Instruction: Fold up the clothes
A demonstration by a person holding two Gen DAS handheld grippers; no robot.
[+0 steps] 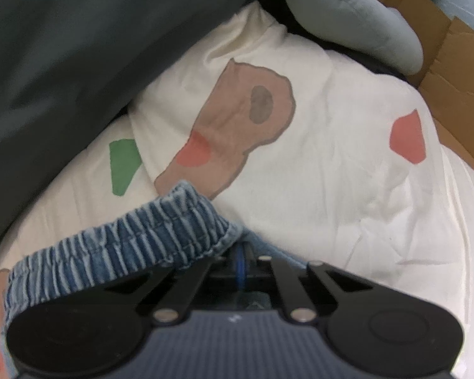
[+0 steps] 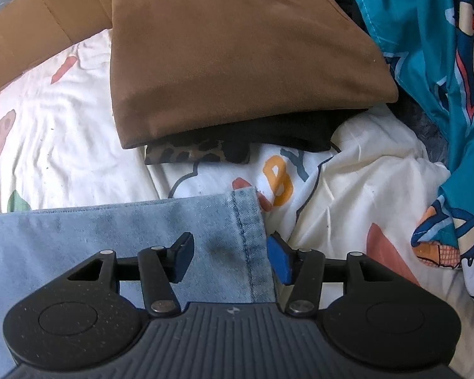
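Jeans [image 2: 110, 237] unfolded: my left gripper [image 1: 241, 255] clamps the waistband [image 1: 126, 243]; right gripper [image 2: 230, 259] gapes astride the hem [image 2: 249, 221], lower centre.

Faded denim jeans [image 2: 110, 237], matt brown cloth stack [image 2: 237, 63], probably cotton bedsheet [image 1: 316, 173].

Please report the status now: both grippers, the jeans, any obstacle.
Left gripper shut on light blue denim jeans' elastic waistband. Right gripper open over hem. Folded brown garment lies beyond, apart.
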